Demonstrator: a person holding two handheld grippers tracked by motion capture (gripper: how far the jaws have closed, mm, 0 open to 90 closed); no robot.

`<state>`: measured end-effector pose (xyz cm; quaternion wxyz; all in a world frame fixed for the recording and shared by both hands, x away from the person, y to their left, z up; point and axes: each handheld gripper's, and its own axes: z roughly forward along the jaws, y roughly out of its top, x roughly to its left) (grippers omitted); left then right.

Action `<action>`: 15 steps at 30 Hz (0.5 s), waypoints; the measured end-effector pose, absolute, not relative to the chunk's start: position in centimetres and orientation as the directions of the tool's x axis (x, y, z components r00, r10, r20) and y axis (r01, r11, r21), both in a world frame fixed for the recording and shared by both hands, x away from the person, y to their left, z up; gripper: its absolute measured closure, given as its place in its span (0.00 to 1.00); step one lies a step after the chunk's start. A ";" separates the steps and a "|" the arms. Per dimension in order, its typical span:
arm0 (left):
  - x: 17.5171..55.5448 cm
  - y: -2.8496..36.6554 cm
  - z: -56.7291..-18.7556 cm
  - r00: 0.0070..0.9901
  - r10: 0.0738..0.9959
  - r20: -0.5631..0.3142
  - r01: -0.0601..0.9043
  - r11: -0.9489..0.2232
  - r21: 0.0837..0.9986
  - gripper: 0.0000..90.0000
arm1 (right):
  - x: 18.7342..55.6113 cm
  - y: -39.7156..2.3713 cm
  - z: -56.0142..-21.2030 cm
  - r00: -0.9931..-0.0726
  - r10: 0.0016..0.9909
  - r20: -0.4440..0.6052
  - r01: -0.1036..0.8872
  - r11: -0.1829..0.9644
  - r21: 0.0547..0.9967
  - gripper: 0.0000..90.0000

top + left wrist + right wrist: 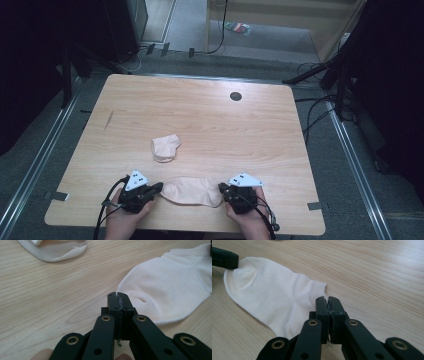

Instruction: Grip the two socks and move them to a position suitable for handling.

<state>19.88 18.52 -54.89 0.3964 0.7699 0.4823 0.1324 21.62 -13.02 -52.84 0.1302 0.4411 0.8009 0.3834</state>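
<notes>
High view: one wooden surface (200, 105), pale grain, with a small dark round fitting (235, 96) near its far edge. One flat pale sock (192, 191) lies along the near edge, stretched between the two claws. One second sock (165, 148), folded or bunched, lies just beyond it toward the middle of the surface, apart from the first. Left claw (159, 187) sits at the flat sock's left end, right claw (221, 188) at its right end; each is held in a hand, left hand (122, 222) and right hand (250, 220), entering from the bottom edge. Left gripper view: left claw (117, 293) with jaws brought fully together, tips at the rounded toe edge of the flat sock (170, 287); whether a fold of fabric is pinched between them cannot be told. The bunched sock (53, 250) lies at the upper left, well apart. Right gripper view: right claw (327, 299) with jaws likewise closed tight, tips against the ribbed cuff edge of the flat sock (269, 295); a grip on the fabric cannot be confirmed. The left claw's black tip (224, 260) touches the sock's far end at upper left.
</notes>
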 end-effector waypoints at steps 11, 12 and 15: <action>20.1 18.9 -54.8 0.441 0.878 -0.188 0.614 -0.142 0.777 0.55 | 22.0 -12.7 -52.2 -0.576 0.803 0.154 0.580 0.269 0.769 0.52; 20.4 19.4 -54.6 0.412 0.888 -0.204 0.606 -0.100 0.789 0.43 | 22.2 -12.4 -51.5 -0.584 0.798 0.146 0.559 0.265 0.786 0.49; 20.8 20.4 -54.4 0.391 0.892 -0.224 0.602 -0.064 0.796 0.37 | 22.5 -11.6 -50.6 -0.599 0.788 0.141 0.539 0.267 0.798 0.46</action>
